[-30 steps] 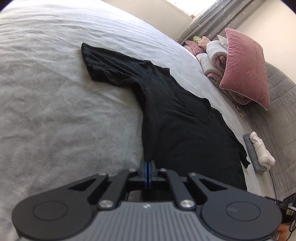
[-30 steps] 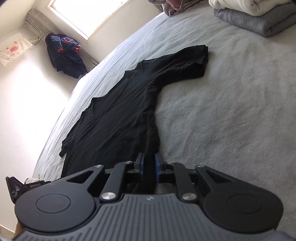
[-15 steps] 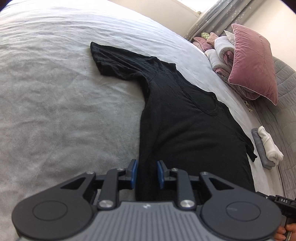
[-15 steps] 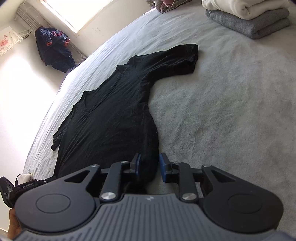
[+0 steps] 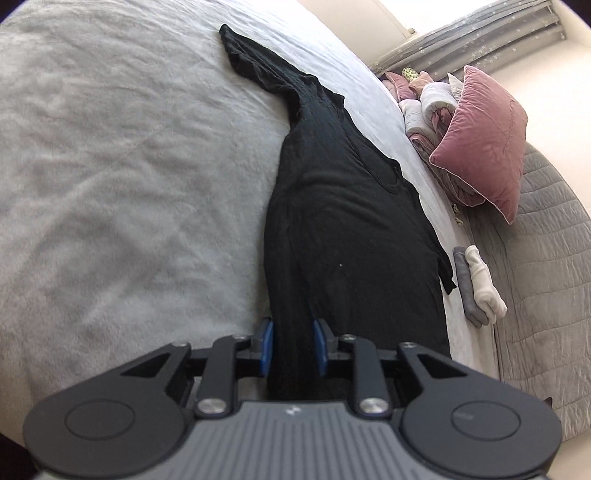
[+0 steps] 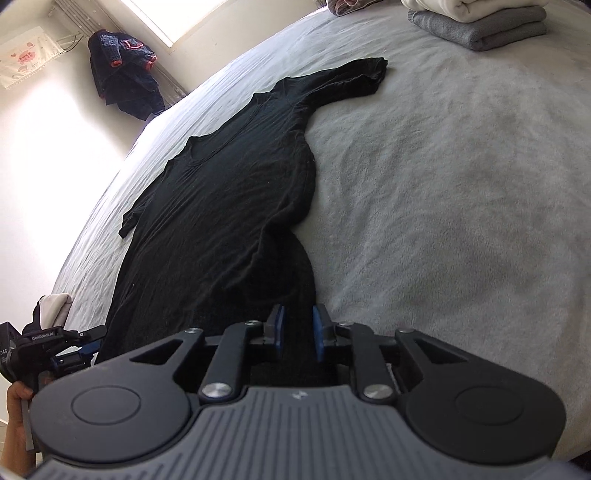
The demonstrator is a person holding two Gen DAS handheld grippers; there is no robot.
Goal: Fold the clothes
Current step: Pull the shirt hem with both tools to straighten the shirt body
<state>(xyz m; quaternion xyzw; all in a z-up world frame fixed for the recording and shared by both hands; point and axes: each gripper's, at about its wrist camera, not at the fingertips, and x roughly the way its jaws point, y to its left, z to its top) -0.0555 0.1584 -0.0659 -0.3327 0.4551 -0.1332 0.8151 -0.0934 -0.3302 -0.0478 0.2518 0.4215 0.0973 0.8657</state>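
Observation:
A black T-shirt point(image 5: 343, 221) lies spread on the grey bed, sleeves out to both sides; it also shows in the right wrist view point(image 6: 229, 206). My left gripper point(image 5: 293, 345) is open, and the shirt's hem corner lies loose between its blue pads. My right gripper point(image 6: 297, 332) is open too, with the other hem corner between its pads. The left gripper point(image 6: 79, 349) shows at the left edge of the right wrist view, held in a hand.
The grey bed cover point(image 5: 129, 184) stretches to the left. A pink pillow point(image 5: 484, 136) and bundled bedding lie at the bed's head. Folded white and grey clothes point(image 5: 476, 284) are stacked beside the shirt, also seen in the right wrist view point(image 6: 480, 22). Dark clothes point(image 6: 125, 81) hang by the window.
Both grippers opened and let go of the shirt's hem corners. The left was shut one second ago. The hem now lies slack between the pads.

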